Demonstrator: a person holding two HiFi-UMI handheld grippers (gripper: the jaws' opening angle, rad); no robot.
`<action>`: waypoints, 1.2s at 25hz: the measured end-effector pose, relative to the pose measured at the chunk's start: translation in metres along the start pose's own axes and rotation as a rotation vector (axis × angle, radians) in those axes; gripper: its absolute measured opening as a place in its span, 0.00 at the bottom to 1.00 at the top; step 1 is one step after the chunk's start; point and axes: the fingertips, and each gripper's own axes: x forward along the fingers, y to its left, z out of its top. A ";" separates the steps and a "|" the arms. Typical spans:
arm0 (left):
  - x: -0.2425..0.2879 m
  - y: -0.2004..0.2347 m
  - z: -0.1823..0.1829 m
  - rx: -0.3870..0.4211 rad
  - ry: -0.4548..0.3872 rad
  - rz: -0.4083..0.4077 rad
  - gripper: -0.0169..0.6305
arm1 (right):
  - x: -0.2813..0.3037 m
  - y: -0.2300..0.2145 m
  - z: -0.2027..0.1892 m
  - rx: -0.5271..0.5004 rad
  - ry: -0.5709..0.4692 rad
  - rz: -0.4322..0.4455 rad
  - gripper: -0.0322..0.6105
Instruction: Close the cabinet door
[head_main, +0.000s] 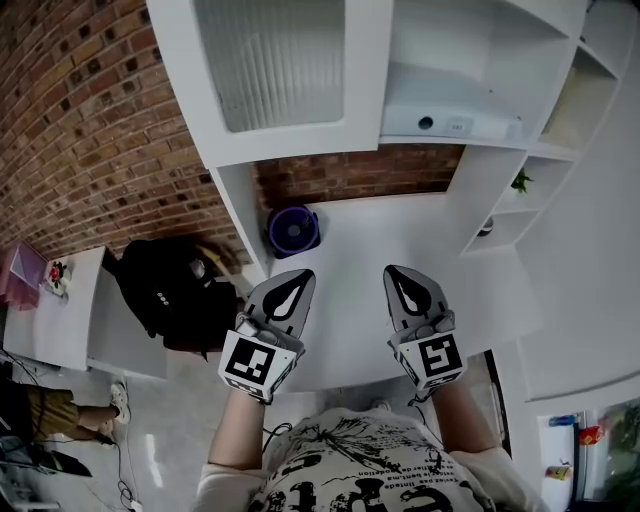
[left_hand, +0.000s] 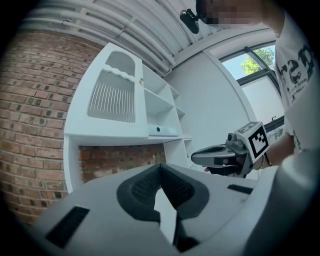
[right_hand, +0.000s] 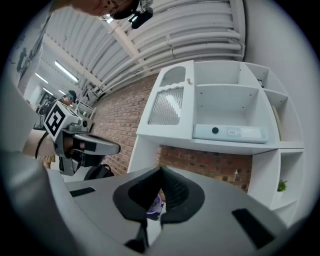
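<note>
The left hand-held gripper (head_main: 296, 285) and right hand-held gripper (head_main: 405, 280) are hovering low over the desk (head_main: 370, 250), jaws together and holding nothing. Beyond and above, the cabinet door (head_main: 270, 65) is hanging untouched, seemingly swung outward. The approach is only beginning, and it is calling for an upward reach to push the door.

White wall cabinet (head_main: 480, 200): plain white throughout.
Cabinet door (head_main: 285, 70): white frame, pale panel with fine vertical ribs.
Rough brick wall (head_main: 90, 120), left of and beneath the cabinet: red-brown with lighter mortar lines.
Round plastic fan (head_main: 293, 230), below the cabinet: deep purple.
Soft backpack (head_main: 170, 290), lower left of the cabinet: black.
Small leafy plant (head_main: 520, 182), in the cabinet's right shelves: green.
Left gripper (head_main: 300, 278) and right gripper (head_main: 398, 278): grey shells, black pads, cubes with black-and-white square markers.
Person's cotton shirt (head_main: 350, 470): white with black print.
</note>
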 end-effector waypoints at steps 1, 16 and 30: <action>0.000 -0.002 0.000 0.002 0.001 -0.005 0.05 | 0.000 0.001 0.001 0.003 -0.002 0.002 0.07; -0.005 -0.012 0.001 -0.032 -0.005 -0.005 0.05 | -0.009 0.004 0.002 0.036 -0.017 0.046 0.07; 0.004 -0.017 0.002 -0.023 -0.004 -0.008 0.05 | -0.006 -0.002 -0.001 0.025 -0.024 0.052 0.07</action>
